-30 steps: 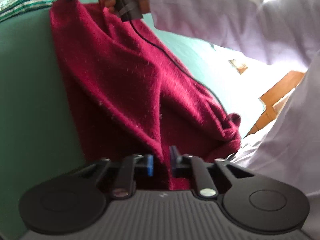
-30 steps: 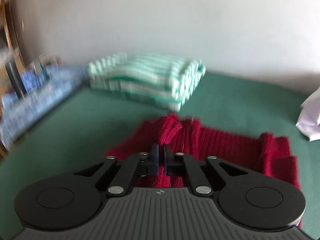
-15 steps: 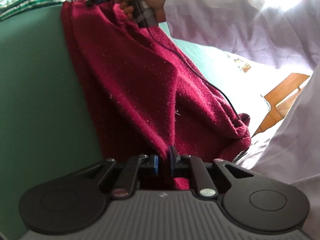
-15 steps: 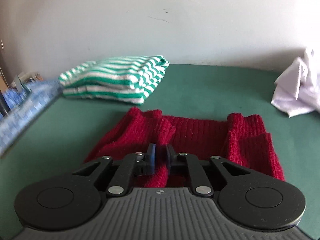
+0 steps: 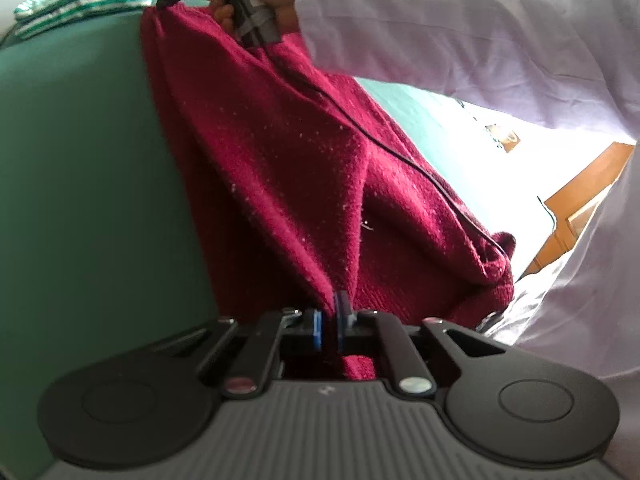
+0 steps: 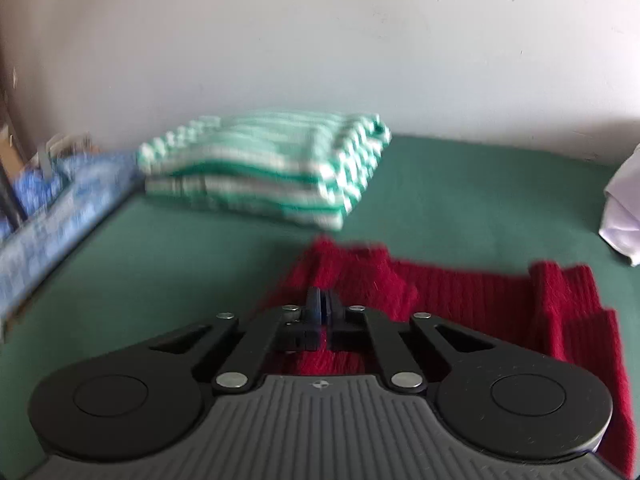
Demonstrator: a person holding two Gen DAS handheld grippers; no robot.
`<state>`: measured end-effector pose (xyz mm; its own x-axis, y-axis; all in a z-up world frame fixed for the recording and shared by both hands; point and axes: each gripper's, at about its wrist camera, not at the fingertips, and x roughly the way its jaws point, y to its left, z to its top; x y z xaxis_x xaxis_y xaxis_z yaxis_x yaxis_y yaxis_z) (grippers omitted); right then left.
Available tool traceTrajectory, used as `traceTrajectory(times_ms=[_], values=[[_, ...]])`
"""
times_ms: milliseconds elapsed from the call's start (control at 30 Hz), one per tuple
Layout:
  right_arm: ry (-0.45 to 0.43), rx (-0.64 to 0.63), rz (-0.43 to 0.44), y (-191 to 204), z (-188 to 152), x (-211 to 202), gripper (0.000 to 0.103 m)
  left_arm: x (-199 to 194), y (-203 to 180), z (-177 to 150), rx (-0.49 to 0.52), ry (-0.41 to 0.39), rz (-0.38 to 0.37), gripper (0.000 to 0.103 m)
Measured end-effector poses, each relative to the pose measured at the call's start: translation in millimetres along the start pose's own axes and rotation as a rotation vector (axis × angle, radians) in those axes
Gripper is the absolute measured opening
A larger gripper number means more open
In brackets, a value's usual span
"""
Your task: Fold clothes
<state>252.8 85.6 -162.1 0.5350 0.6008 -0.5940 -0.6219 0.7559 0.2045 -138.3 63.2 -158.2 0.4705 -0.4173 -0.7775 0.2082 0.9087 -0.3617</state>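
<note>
The left tool (image 5: 329, 322) was closing on a fold of the red sweater (image 5: 280, 152), which stretched across the green worktop (image 5: 80, 180) to the right tool (image 6: 323, 305), clamped on its far edge, with a striped folded stack (image 6: 260, 168) beyond.

The striped stack (image 6: 264, 168) lies behind the sweater (image 6: 460, 300) on the table (image 6: 160, 264).

A dark red knitted sweater (image 5: 304, 168) is pinched at one edge between the near jaws and stretches away taut, in long folds, up to the far jaws. Its ribbed hem (image 6: 472, 300) lies flat just beyond the other jaws.
</note>
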Motion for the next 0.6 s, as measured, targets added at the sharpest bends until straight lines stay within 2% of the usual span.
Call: traceTrajectory(times_ms=[100, 167, 233, 267, 300, 333, 400, 467, 533, 600], values=[[0.028, -0.01, 0.0, 2, -1, 19, 0.0, 5, 9, -5, -0.04, 0.001, -0.033, 0.008], [0.01, -0.103, -0.028, 9, -6, 18, 0.001, 5, 11, -4, -0.047, 0.0, -0.036, 0.009], [-0.012, -0.151, -0.063, 14, -7, -2, 0.019, -1, 6, -3, -0.01, -0.005, 0.001, 0.015], [-0.031, -0.16, -0.073, 15, -7, -15, 0.021, -6, 3, -4, 0.016, -0.009, 0.031, 0.016], [-0.048, -0.15, -0.045, 13, -8, -34, 0.021, -15, 1, -4, 0.036, -0.018, 0.061, 0.017], [-0.018, -0.124, 0.018, 9, -13, -54, 0.022, -25, 1, -5, 0.049, -0.031, 0.09, 0.017], [0.073, -0.064, 0.159, 1, -25, -92, 0.023, -44, -2, -5, 0.08, -0.058, 0.137, 0.017], [0.192, -0.004, 0.311, 0, -49, -126, 0.024, -59, -10, -2, 0.122, -0.092, 0.152, 0.017], [0.295, 0.028, 0.41, 2, -81, -151, 0.023, -59, -18, 4, 0.167, -0.103, 0.108, 0.018], [0.34, 0.021, 0.377, 6, -109, -160, 0.023, -43, -24, 11, 0.216, -0.08, 0.037, 0.028]])
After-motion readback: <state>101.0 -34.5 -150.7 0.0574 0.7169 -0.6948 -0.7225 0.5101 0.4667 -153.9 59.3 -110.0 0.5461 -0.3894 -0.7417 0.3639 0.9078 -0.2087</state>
